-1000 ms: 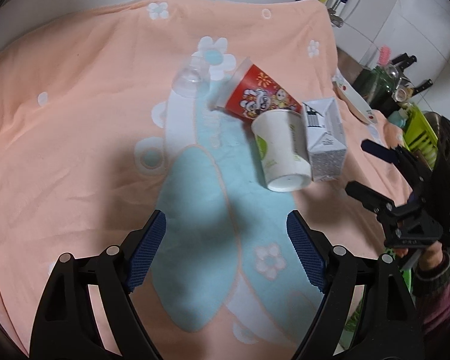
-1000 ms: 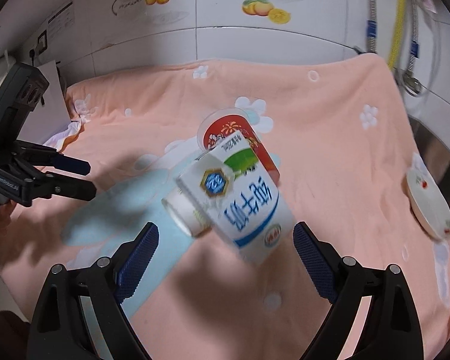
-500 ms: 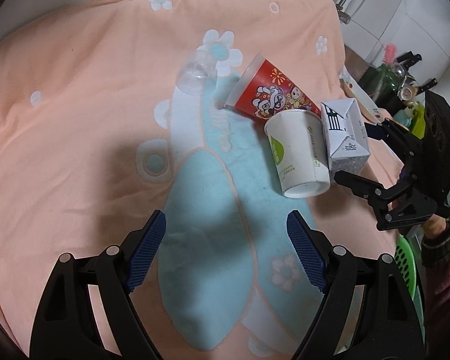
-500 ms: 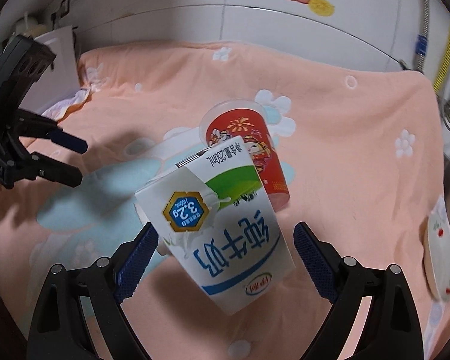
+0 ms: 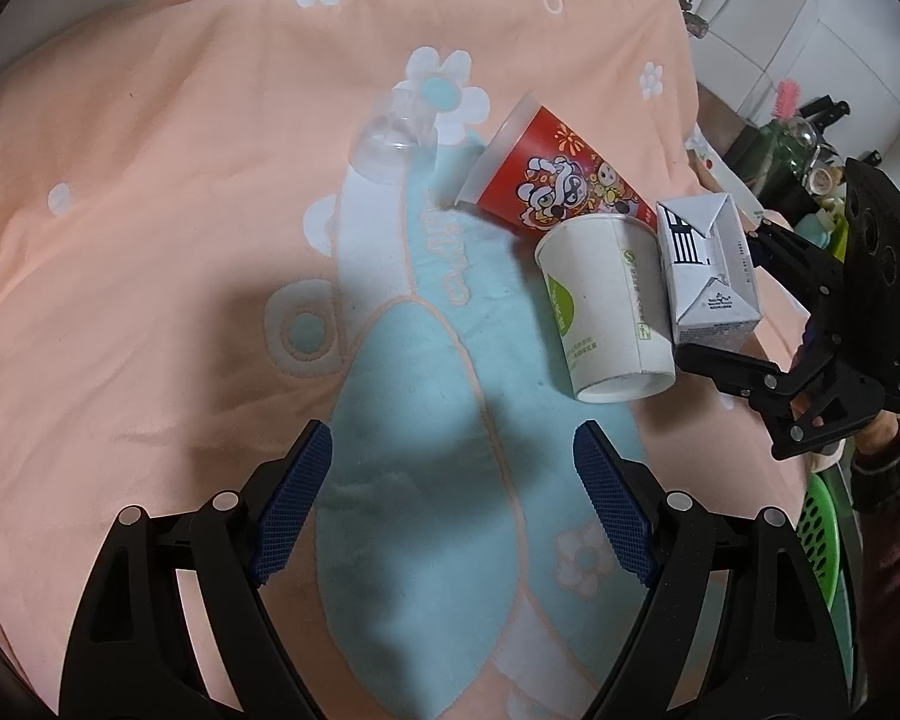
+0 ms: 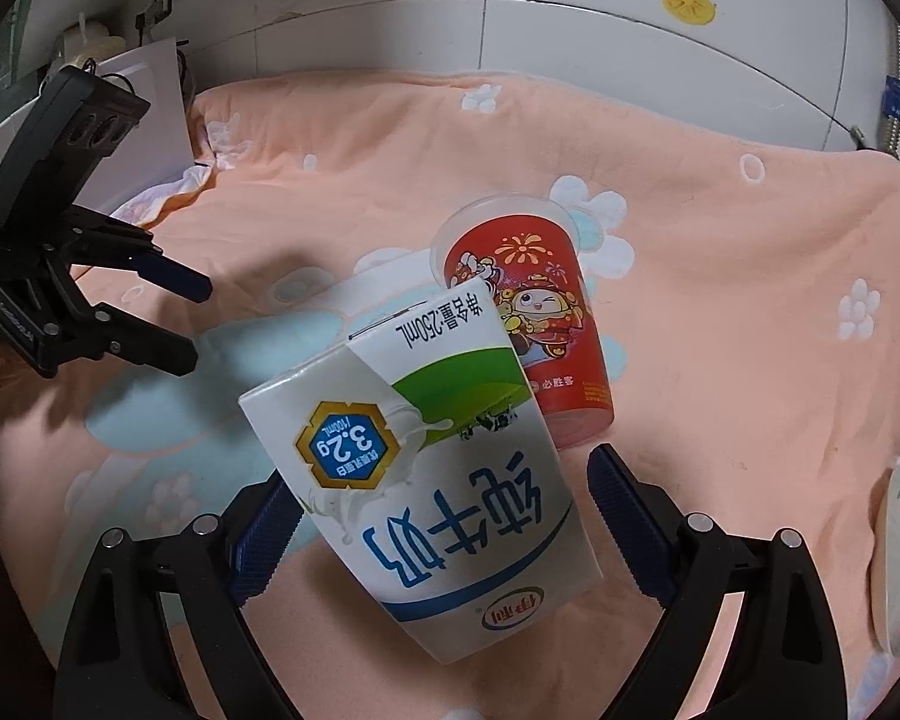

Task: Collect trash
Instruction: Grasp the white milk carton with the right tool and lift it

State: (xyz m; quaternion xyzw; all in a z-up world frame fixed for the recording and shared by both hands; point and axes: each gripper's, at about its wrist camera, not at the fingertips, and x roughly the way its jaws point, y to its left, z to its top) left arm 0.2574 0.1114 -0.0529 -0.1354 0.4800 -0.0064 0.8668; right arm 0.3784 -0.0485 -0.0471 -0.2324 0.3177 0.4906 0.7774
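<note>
We've brought the right tool [image 6: 438, 516] closer: the white-and-green milk carton [image 6: 432, 480] now sits between its spread fingers, ungripped, w/ a red printed cup [image 6: 528, 324] behind. Left tool [image 5: 453, 504] open, empty. Next: close on carton.

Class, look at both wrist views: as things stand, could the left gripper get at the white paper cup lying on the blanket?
Probably yes. The left gripper is open and empty, with only bare blanket between it and the white paper cup. The milk carton and red cup crowd the cup's far sides, not its near side.
</note>
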